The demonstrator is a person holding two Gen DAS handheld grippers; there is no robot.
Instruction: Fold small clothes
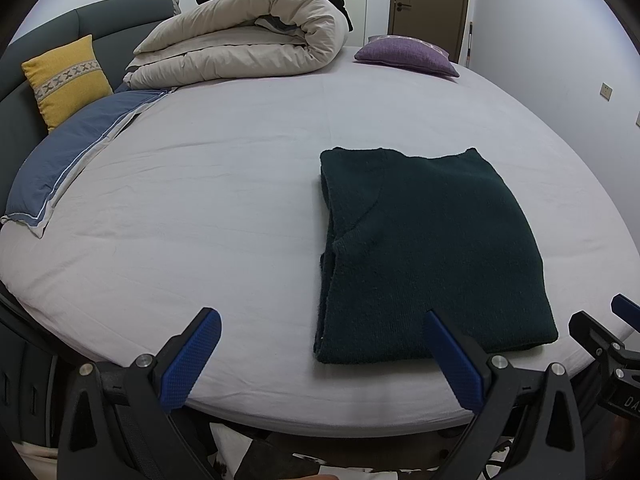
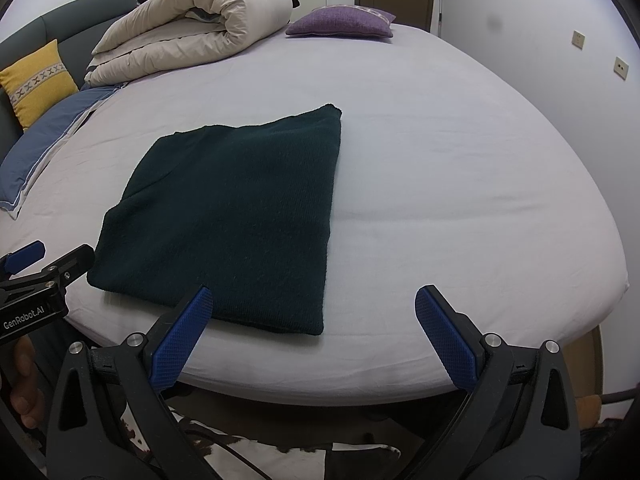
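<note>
A dark green knit sweater (image 1: 432, 248) lies folded into a flat rectangle on the white bed sheet (image 1: 208, 208), near the front edge. It also shows in the right wrist view (image 2: 236, 216). My left gripper (image 1: 320, 328) is open and empty, just in front of the sweater's near left corner. My right gripper (image 2: 312, 308) is open and empty, above the sweater's near right corner. The right gripper's fingers (image 1: 624, 308) show at the right edge of the left wrist view, and the left gripper's fingers (image 2: 26, 254) show at the left edge of the right wrist view.
A rolled beige duvet (image 1: 248, 36) lies at the back of the bed, with a purple cushion (image 1: 404, 54) to its right. A yellow cushion (image 1: 66, 80) and a blue pillow (image 1: 68, 156) lie at the left by the grey headboard. The bed's front edge (image 2: 320, 384) is just under the grippers.
</note>
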